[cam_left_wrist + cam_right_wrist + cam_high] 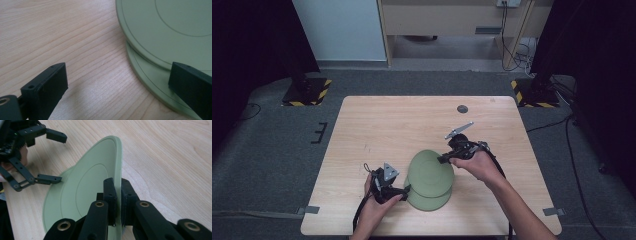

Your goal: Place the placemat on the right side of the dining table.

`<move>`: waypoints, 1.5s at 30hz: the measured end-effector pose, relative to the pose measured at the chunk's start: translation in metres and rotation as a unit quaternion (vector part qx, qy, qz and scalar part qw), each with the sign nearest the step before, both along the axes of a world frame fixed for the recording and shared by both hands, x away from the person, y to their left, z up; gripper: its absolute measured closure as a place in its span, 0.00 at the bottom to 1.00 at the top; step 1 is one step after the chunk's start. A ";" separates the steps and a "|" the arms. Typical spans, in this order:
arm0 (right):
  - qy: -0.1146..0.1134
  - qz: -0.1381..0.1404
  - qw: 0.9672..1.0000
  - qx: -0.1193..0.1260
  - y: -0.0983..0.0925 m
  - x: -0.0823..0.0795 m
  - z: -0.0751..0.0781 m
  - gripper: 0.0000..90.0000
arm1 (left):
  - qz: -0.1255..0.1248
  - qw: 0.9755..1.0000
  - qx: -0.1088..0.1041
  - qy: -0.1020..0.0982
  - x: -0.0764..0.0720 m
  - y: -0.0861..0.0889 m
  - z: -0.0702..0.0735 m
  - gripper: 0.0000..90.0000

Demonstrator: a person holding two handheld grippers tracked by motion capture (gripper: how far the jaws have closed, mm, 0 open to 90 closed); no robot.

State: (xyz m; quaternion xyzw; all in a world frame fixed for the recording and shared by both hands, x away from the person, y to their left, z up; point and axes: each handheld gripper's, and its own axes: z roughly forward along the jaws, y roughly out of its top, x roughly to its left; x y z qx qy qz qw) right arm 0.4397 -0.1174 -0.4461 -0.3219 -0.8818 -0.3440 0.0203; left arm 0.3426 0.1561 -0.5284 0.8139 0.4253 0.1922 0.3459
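Observation:
Two pale green plates lie overlapped on the wooden table (377, 125). The upper plate (429, 171) (170, 22) (87, 182) is tilted, its right edge lifted. My right gripper (446, 159) (117, 195) is shut on that raised rim, one jaw on each face. The lower plate (428, 201) (150, 77) rests flat beneath it. At the lower plate's left edge my left gripper (405, 189) (117, 83) (60, 158) stands wide open, one jaw over bare wood and the other above the lower plate's rim, pinching nothing.
A small dark round disc (462, 108) sits near the table's far edge. Yellow-and-black stand bases (307, 92) (536, 95) stand on the carpet beyond the far corners. Bare wood stretches across the table's left and far parts.

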 end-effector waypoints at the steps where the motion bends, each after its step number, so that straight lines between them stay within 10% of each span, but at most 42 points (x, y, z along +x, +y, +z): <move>1: 0.000 0.000 1.000 0.002 0.000 0.000 0.002 0.95 | 0.000 1.000 0.000 0.001 0.000 0.001 0.000 0.02; 26: -0.042 -0.021 0.997 0.059 -0.009 -0.001 0.052 0.95 | 0.059 0.998 -0.008 -0.006 0.008 0.035 0.005 0.04; 45: -0.067 -0.056 0.994 0.062 -0.010 0.004 0.063 0.95 | 0.090 0.996 -0.007 0.001 0.014 0.054 0.003 0.04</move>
